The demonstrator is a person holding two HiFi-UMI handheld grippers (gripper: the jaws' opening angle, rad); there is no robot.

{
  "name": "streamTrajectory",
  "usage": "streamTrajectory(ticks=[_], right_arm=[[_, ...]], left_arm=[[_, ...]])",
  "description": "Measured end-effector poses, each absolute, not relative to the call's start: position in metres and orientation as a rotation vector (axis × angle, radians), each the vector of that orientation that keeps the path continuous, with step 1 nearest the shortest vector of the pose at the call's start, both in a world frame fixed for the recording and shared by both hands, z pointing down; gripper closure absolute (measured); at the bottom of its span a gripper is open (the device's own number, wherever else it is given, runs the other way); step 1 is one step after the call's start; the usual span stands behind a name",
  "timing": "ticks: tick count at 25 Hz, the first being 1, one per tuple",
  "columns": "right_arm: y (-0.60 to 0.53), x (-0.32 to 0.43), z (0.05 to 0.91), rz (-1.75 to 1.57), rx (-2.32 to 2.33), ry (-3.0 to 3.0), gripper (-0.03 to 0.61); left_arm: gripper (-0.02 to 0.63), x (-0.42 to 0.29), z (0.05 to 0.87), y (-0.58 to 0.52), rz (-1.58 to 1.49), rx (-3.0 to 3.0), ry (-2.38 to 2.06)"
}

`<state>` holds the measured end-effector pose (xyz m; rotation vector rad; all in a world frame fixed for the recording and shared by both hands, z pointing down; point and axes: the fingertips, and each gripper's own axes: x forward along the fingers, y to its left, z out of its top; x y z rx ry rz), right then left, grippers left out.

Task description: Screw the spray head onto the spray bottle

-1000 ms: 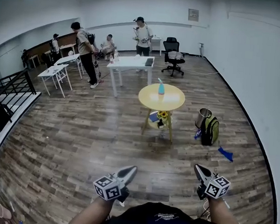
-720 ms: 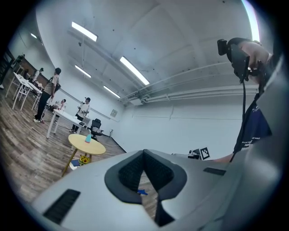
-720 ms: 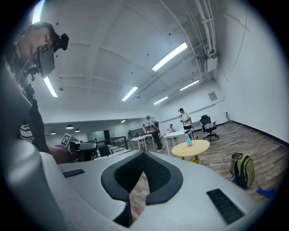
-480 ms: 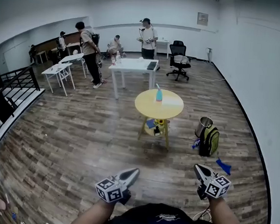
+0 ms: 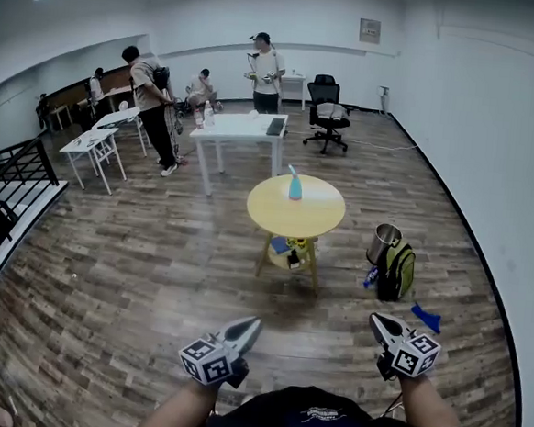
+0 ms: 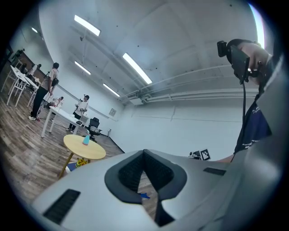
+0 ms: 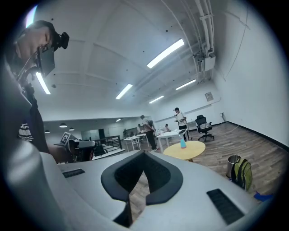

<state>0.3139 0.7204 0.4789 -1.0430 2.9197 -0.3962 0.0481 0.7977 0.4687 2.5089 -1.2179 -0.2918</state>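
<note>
A round yellow surface (image 5: 296,208) on slim wooden legs stands mid-room on a floor (image 5: 134,271) of grey-brown wood planks, with white walls around and strip lights overhead. The spray bottle (image 5: 295,184), pale blue and tapering upward, stands upright on that surface toward its far side, well apart from both claws; its top is too small to make out. Behind it is a white rectangular surface (image 5: 241,128) with a dark flat thing on it. A black office chair (image 5: 328,107) sits further back. More white surfaces stand at the left by a black railing (image 5: 18,165), with several people standing or sitting near them. Under the round top a low shelf (image 5: 282,252) holds yellow flowers and something blue. To its right a shiny metal bin (image 5: 383,244) stands touching a green backpack (image 5: 398,269); what the bin holds cannot be seen. A blue scrap (image 5: 426,317) lies on the floor nearby. The left claw (image 5: 249,326) and the right claw (image 5: 378,324), both smooth grey with ribbed black pads, hang low near the person's body, each pinched closed with nothing between its jaws.
</note>
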Motion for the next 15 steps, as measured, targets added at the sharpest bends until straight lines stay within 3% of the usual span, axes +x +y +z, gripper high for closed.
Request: streamTrajectory(ticks=[8, 15], right_arm=[[0.642, 0.215, 0.465, -0.361, -1.160, 2.821, 0.557], [0.577, 0.169, 0.467, -0.360, -1.185, 2.811, 0.557]], left_arm=[[0.609, -0.067, 0.457, 0.705, -0.220, 2.584, -1.168], [0.609, -0.109, 0.460, 0.632, -0.185, 2.596, -1.143]])
